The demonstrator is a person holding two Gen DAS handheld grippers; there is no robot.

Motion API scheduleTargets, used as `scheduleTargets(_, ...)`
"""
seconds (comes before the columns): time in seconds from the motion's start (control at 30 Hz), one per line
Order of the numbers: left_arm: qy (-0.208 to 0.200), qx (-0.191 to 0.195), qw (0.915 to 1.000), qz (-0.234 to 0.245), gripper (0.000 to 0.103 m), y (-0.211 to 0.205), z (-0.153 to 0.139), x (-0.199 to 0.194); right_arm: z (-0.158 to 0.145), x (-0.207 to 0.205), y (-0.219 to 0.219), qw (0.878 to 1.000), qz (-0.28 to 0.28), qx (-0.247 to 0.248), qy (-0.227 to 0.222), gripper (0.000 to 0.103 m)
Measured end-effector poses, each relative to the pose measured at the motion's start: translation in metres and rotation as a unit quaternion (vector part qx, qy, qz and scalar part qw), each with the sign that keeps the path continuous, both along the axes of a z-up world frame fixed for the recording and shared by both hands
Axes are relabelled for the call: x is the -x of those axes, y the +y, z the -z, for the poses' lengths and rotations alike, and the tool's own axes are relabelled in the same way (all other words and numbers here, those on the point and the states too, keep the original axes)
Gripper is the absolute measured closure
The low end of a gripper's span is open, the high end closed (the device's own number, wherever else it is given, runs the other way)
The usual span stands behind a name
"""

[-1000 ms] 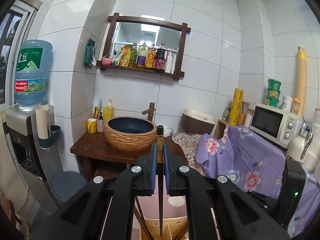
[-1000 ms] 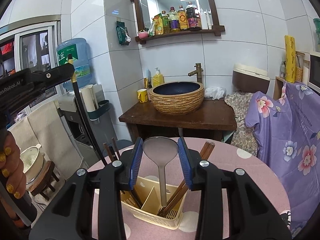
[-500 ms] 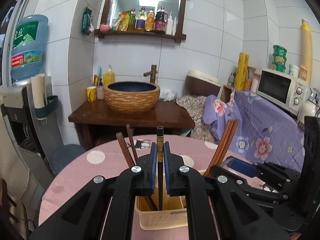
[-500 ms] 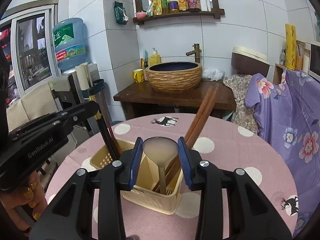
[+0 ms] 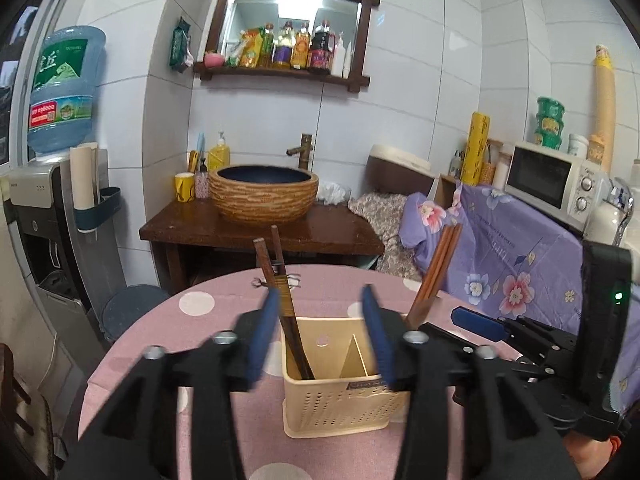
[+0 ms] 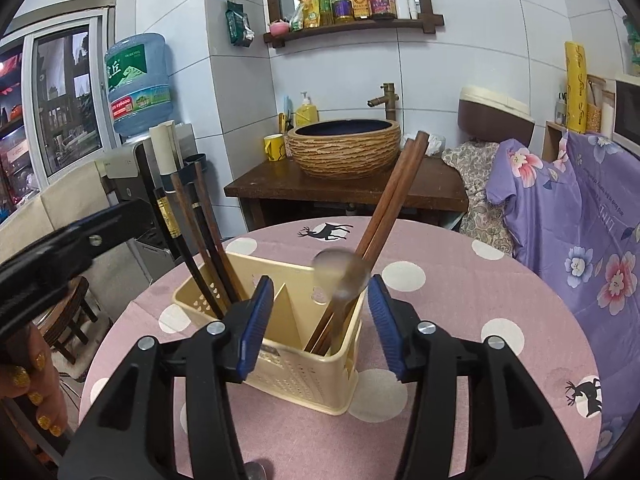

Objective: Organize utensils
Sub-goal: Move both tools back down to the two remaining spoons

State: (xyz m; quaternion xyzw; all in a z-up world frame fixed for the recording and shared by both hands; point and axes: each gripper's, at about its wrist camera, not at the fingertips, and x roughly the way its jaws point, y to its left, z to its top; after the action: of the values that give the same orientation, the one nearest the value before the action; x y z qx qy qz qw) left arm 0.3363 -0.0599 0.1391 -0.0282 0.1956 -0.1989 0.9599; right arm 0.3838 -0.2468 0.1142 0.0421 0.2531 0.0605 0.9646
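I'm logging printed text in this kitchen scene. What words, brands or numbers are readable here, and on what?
"丘": large white character on the green label of the water jug; its other characters are unclear.
Holder front plate: too small to read.
Shelf bottles: labels blurred.
Purple cloth: slanted print, unreadable.
Microwave: markings too small.

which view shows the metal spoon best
The right wrist view: the blurred metal spoon stands in the cream slotted plastic basket, beside the reddish-brown chopsticks. In the left wrist view no spoon is visible.

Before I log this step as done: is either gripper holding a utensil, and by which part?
Nothing is held. Both sets of jaws are opening: the spoon and the chopstick stand free in the caddy.
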Motion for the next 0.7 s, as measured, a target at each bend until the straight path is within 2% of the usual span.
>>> scheduleTargets(0.07,-0.010,0.004,0.9999,0.000,0.041,0.007,-0.002,0.013,-0.002,0.012,0.003,1.000,-0.002,0.007,-0.012,0.043)
scheduleTargets(0.17,-0.013,0.005,0.9999,-0.004,0.026,0.017,0.001,0.030,-0.005,0.033,0.008,0.999,0.004,0.025,-0.029,0.038)
scheduleTargets(0.27,0.004,-0.003,1.0000,-0.001,0.020,0.026,0.012,0.042,-0.003,0.053,0.011,0.999,0.004,0.033,-0.029,0.033)
scheduleTargets(0.4,0.039,-0.012,0.9992,-0.002,0.017,0.038,0.036,0.054,0.010,0.075,0.015,0.999,-0.003,0.038,-0.008,0.031)
scheduleTargets(0.7,0.114,-0.044,0.9924,0.015,0.018,0.049,0.097,0.085,0.066,0.104,0.016,0.997,0.008,0.020,0.076,0.030)
